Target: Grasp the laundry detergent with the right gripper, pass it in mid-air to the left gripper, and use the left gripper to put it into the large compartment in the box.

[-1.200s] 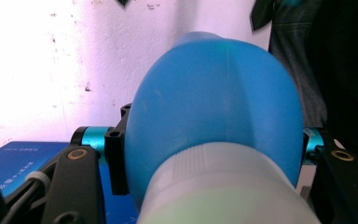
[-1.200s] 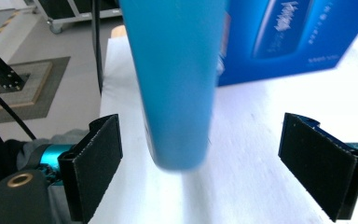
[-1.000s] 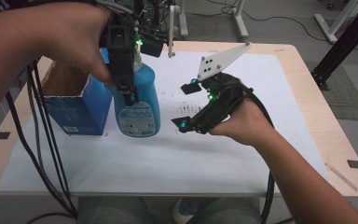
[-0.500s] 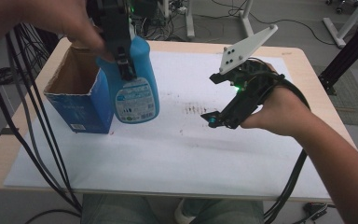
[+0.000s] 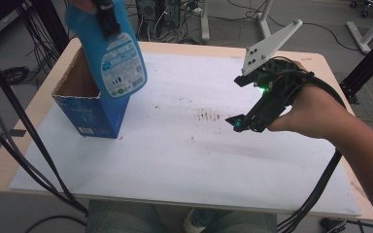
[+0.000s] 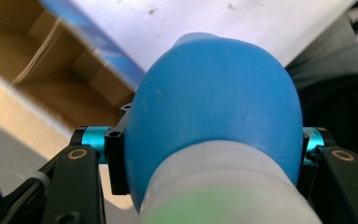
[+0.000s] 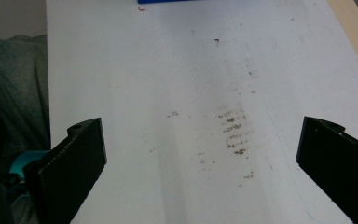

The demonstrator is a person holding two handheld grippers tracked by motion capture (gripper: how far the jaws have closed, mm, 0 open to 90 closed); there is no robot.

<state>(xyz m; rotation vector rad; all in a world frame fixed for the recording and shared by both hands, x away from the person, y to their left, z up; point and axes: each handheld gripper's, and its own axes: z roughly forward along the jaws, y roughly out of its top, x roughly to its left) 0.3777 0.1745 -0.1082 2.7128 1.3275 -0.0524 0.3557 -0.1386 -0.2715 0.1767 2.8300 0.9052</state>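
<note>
You are holding the blue plastic bottle with its printed label (image 5: 121, 58) in your left gripper (image 5: 108, 19), lifted clear of the table and hanging over the right-hand edge of the open blue cardboard box (image 5: 90, 104). The bottle is leaning, its lower end tilting out past the box's right wall while its upper end is running up toward the top of the high view. In the left gripper view the jaws are pinching the bottle (image 6: 214, 107) from both sides at its upper part, just below the whitish neck, and the brown inside of the box (image 6: 37, 60) is showing beyond it on the left. The box is standing upright on the white sheet covering the wooden table (image 5: 175, 160), near the sheet's left edge, its top open and its brown interior showing. Your right gripper (image 5: 245, 124) is hovering well to the right of the box, above the sheet and not touching it — its jaws are standing spread wide with nothing between them, as the right gripper view makes plain. Between the box and that gripper, a patch of small brown smudges (image 5: 208, 116) is marking the sheet; in the right gripper view the same smudges (image 7: 233, 133) are lying between the open jaws, and a sliver of the box's blue base (image 7: 168, 1) is peeking in at the top edge.
</note>
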